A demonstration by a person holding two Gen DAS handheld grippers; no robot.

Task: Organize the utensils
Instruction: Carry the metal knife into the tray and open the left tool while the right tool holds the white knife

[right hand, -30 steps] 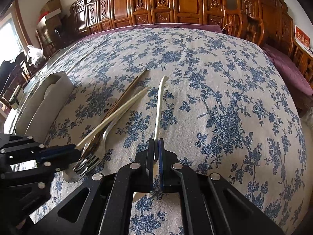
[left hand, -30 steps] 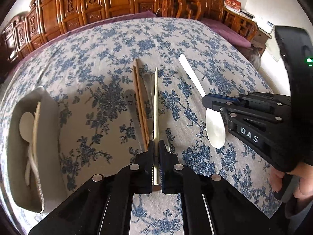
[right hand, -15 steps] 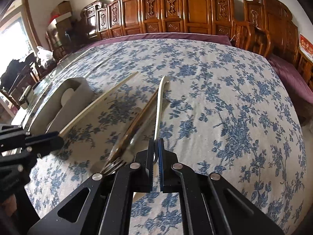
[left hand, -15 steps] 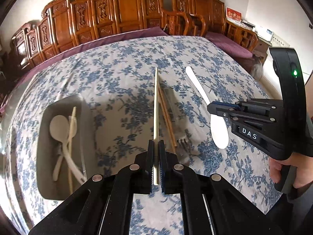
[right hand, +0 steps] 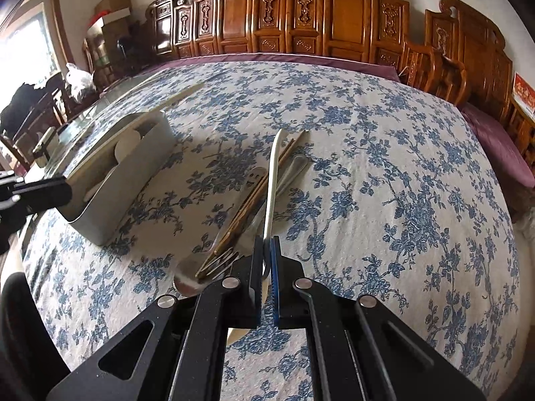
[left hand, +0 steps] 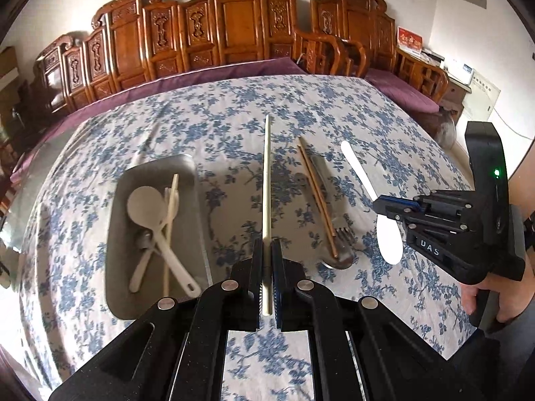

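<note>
Lifted off the pile, both tongs pinch utensils: left (left hand: pixel 266 279) a chopstick (left hand: pixel 266 180), right (right hand: pixel 266 269) a white spoon (right hand: pixel 272 180), gray bin (left hand: pixel 117 234) alongside.

Lower end of the cream chopstick (left hand: pixel 266 180) is hidden between the closed jaws of the left tool (left hand: pixel 266 279). The bowl of the white spoon (right hand: pixel 271 180) is largely covered by the right tool (right hand: pixel 266 279); only a sliver shows beneath it. Left of that tool, the fork (right hand: pixel 217 262) tines and the wooden chopsticks (right hand: pixel 247 205) overlap, their ends indistinct. Contents of the grey tray (right hand: pixel 133 173) are screened by its wall. The person's hand (left hand: pixel 481 297) is cut by the picture's edge.
</note>
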